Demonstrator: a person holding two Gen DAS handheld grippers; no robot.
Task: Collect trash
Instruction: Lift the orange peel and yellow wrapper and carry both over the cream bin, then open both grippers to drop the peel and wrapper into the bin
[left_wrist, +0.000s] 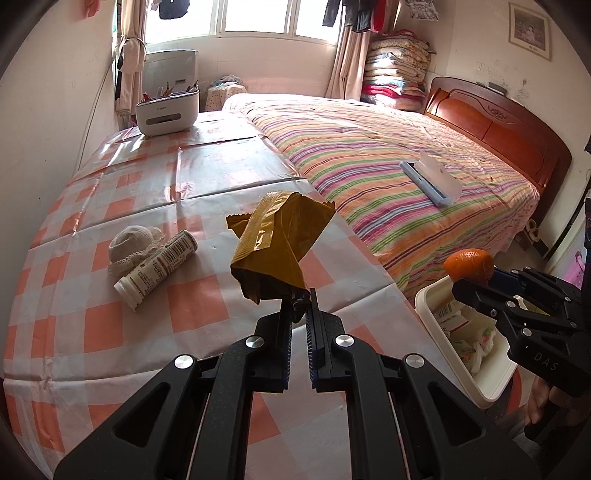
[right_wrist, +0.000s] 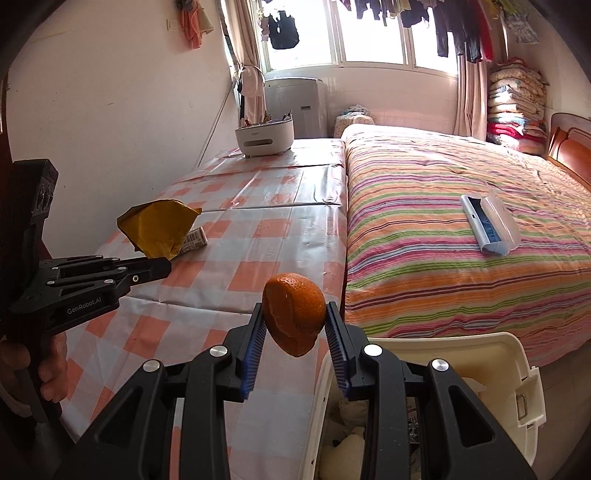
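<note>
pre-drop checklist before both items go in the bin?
1. Left hand-held gripper pinching the yellow wrapper firmly: ok.
2. Right hand-held gripper clamped on the orange peel: ok.
3. White bin open, its mouth unobstructed: ok.
4. Peel over the bin mouth: cannot tell, it looks near the rim.
5. Wrapper over the bin: not ok, it hangs above the checkered tablecloth.
6. Table cleared: not ok, a white tube remains.

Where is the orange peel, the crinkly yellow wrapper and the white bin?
Orange peel (right_wrist: 293, 317), right wrist view, middle of its skin.
Crinkly yellow wrapper (left_wrist: 279, 240), left wrist view, its middle.
White plastic bin (left_wrist: 430, 306), left wrist view, near rim.
</note>
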